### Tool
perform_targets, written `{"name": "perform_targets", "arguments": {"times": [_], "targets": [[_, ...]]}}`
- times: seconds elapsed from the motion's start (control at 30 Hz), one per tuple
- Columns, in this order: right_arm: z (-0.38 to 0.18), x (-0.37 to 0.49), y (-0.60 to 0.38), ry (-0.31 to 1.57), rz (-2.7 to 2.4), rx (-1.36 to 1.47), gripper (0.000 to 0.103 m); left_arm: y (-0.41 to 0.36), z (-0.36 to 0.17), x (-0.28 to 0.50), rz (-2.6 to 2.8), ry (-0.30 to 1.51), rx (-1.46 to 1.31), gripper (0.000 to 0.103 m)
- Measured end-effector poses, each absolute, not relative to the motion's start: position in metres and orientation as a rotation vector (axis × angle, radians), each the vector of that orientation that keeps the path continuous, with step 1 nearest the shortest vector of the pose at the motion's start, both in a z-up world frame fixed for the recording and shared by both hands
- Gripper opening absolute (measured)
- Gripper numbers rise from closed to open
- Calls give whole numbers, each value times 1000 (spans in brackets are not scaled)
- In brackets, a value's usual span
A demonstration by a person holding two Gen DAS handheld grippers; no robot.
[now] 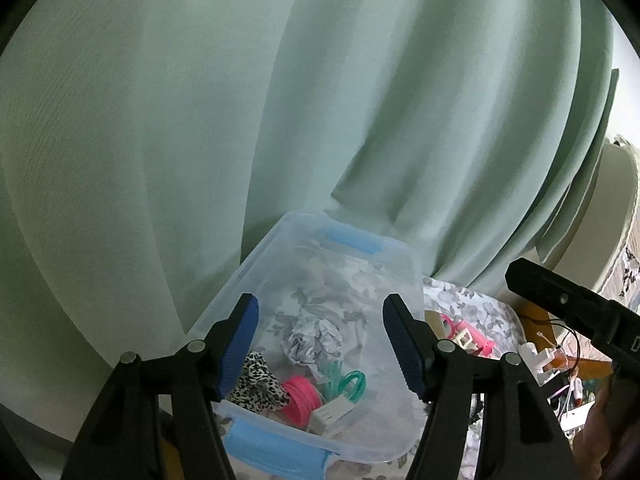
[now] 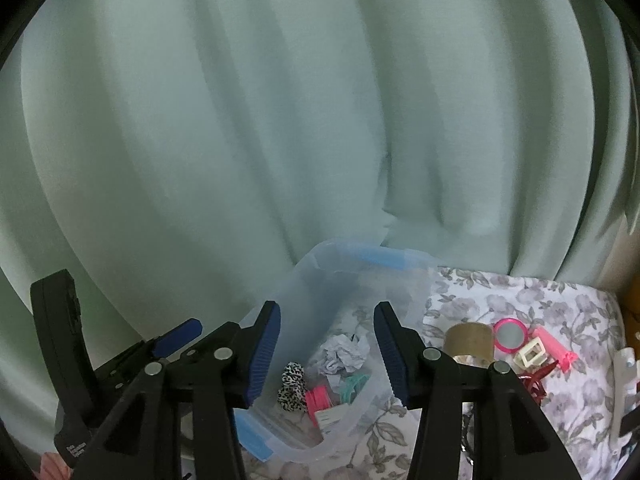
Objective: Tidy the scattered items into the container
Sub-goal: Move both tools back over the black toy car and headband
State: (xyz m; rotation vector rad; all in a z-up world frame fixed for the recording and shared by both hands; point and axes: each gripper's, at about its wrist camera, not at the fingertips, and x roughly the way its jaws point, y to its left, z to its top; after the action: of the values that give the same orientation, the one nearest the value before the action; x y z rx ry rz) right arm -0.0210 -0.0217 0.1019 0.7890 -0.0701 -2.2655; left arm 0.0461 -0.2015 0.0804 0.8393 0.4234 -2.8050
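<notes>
A clear plastic container [image 1: 256,256] with blue latches sits on a floral cloth. It holds a crumpled paper ball [image 1: 314,340], a leopard-print scrunchie [image 1: 258,384], a pink coil [image 1: 302,398], teal hair ties [image 1: 348,386] and a white plug [image 1: 330,414]. My left gripper [image 1: 320,308] hangs open above the container with nothing between its pads. My right gripper [image 2: 326,312] is also open and empty, over the container's [image 2: 304,272] right half. On the cloth to the right lie a brown tape roll [image 2: 468,340], a pink round mirror [image 2: 510,334], a cream claw clip [image 2: 532,354], a pink tube [image 2: 554,346] and a red clip [image 2: 538,380].
A pale green curtain [image 2: 320,120] hangs right behind the container and fills the background. The floral cloth [image 2: 520,304] ends at the right against a wooden edge [image 2: 632,304]. White gear and cables [image 1: 548,360] lie at the far right in the left wrist view.
</notes>
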Motion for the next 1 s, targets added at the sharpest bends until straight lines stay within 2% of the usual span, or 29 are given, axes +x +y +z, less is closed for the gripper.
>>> {"name": "perform_targets", "arguments": {"times": [0.63,1.0], "targets": [[92,-42,109,-341,-2440,811,53,-100,86,22,-2939,211,967,66],[73,-55,185,-470,-2540,890,53,-33,56,-1,-2986,78,1179,66]]}}
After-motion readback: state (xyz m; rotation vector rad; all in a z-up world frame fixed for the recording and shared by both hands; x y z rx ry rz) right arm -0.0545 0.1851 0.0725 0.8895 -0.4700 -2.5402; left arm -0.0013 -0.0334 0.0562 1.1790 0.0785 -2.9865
